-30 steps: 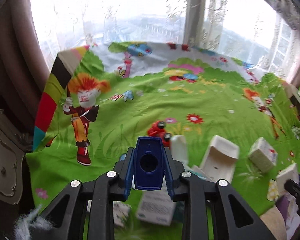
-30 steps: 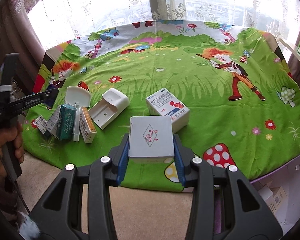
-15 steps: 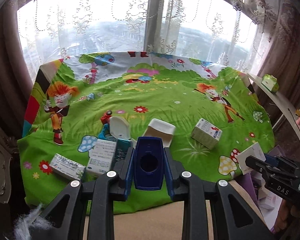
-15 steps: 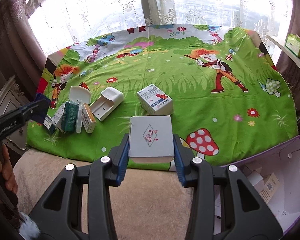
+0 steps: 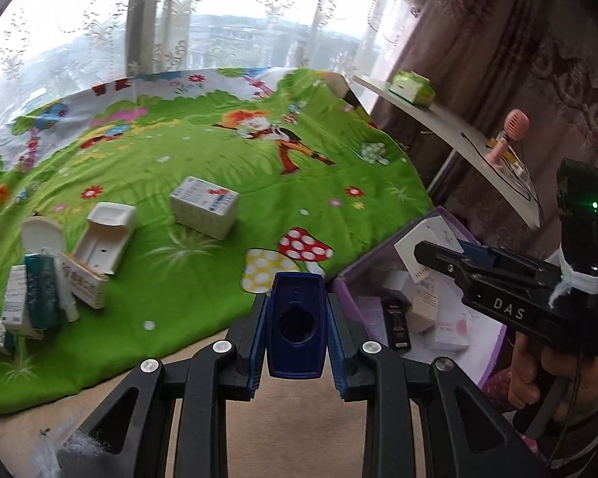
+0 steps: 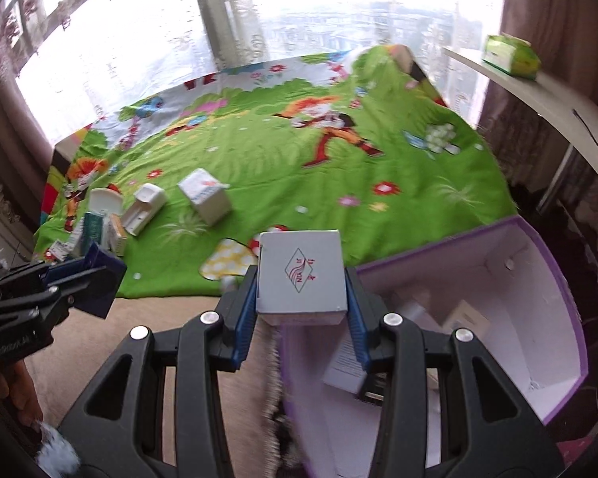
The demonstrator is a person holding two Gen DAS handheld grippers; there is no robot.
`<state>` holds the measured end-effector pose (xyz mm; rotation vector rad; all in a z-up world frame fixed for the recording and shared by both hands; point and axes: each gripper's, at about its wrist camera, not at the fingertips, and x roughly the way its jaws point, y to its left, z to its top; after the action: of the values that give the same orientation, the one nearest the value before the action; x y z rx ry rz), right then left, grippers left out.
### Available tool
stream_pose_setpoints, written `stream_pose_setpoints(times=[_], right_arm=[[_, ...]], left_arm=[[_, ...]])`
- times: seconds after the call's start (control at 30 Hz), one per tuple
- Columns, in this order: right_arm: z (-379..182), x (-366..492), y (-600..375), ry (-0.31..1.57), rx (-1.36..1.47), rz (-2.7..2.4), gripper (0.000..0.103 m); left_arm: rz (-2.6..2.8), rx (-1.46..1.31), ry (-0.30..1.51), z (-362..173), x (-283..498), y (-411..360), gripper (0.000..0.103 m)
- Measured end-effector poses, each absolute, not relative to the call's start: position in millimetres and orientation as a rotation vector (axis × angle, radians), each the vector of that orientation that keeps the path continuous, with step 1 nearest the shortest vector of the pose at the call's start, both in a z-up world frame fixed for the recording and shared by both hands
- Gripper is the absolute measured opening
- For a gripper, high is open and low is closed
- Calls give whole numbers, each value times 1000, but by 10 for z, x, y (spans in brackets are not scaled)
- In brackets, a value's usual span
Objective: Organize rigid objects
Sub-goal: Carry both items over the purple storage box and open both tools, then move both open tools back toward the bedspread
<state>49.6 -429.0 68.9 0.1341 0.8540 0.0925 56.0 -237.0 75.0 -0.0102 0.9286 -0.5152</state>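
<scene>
My left gripper [image 5: 297, 326] is shut on a dark blue plastic case [image 5: 296, 328] with a round hole, held over the beige floor near the green cartoon cloth [image 5: 203, 167]. My right gripper [image 6: 301, 279] is shut on a white box [image 6: 301, 275] with a red diamond logo, at the near left rim of a purple storage box [image 6: 538, 318] with a white inside that holds several small boxes. In the left wrist view the right gripper [image 5: 430, 251] hangs over that purple box [image 5: 378, 306]. The left gripper [image 6: 95, 279] shows at the left of the right wrist view.
On the cloth lie a white medicine box [image 5: 203, 207], an open white plastic holder [image 5: 103, 235] and a cluster of small boxes [image 5: 40, 298] at the left. A shelf [image 5: 450, 135] on the right carries a green tissue pack [image 5: 412, 87]. Curtains and a window stand behind.
Both grippers have swung right with their loads, away from the cloth toward the purple box, which has come into view. Neither grip has changed.
</scene>
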Motion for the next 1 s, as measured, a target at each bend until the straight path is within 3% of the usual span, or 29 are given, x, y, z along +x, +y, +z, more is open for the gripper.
stream_pose_setpoints(times=[0.63,0.9,1.0], right_arm=[[155,181,-5295,987,215,-46,45],[86,119,-5300,1039,235,-28,48],[179,118,-5185,1023,215,-9,61]], left_arm=[[-818,72,1141,262,357,-3669,29],[-798,10,1127,304,394,-3517,52],[-753,10,1082,374,404,-3313,55]])
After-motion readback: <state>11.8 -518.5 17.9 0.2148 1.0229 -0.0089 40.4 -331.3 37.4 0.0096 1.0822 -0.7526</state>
